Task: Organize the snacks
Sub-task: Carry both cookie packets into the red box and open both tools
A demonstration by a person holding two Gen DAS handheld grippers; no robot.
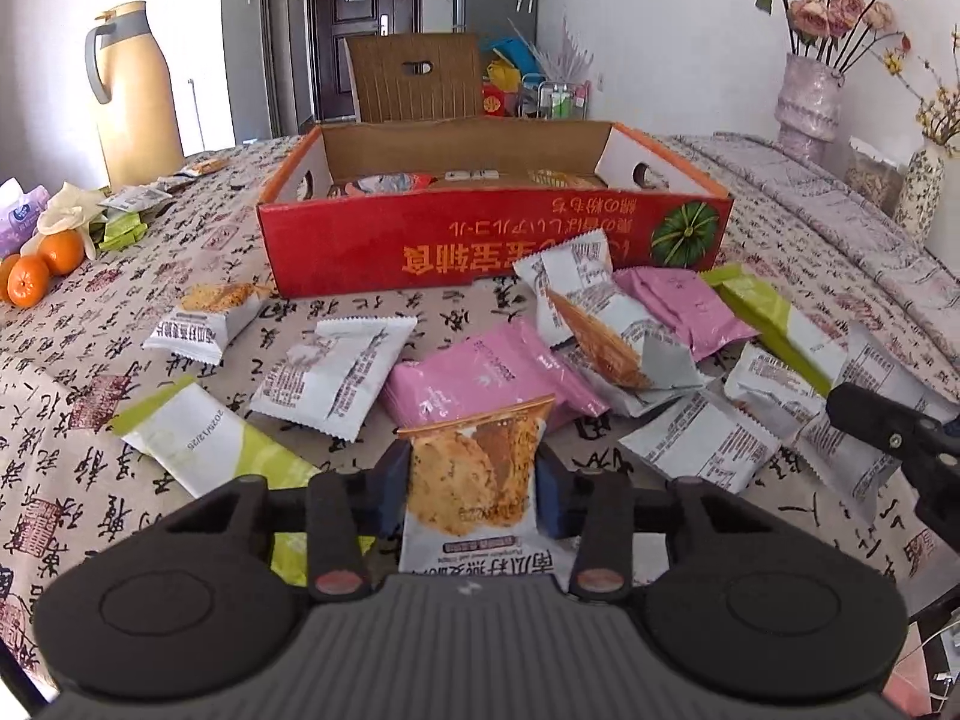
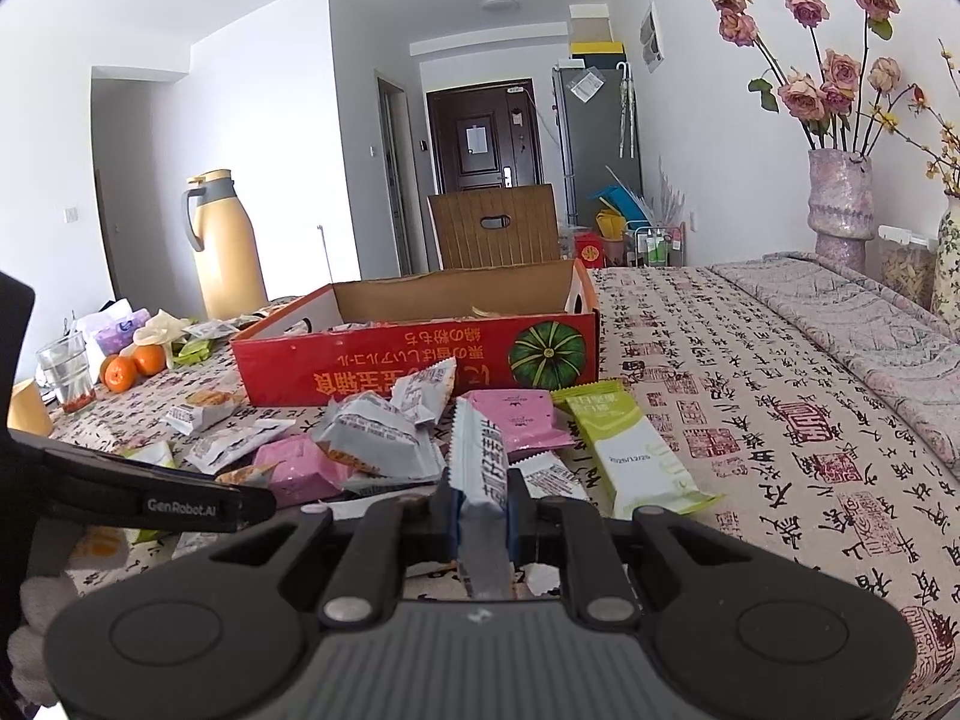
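Observation:
My left gripper (image 1: 474, 486) is shut on a cracker packet (image 1: 474, 480) with a biscuit picture, held upright above the table. My right gripper (image 2: 480, 513) is shut on a white snack packet (image 2: 477, 474), held edge-on. The red cardboard box (image 1: 480, 240) stands open beyond, with several packets inside; it also shows in the right wrist view (image 2: 414, 366). Several white, pink (image 1: 480, 378) and green (image 1: 774, 318) packets lie scattered on the tablecloth in front of the box. The right gripper's body shows at the right edge of the left wrist view (image 1: 900, 438).
A yellow thermos jug (image 1: 135, 96), tangerines (image 1: 45, 267) and a tissue pack sit at the left. Vases with dried roses (image 2: 840, 198) stand at the right by the wall. A glass (image 2: 66, 372) stands far left. A wooden chair (image 1: 414, 78) is behind the box.

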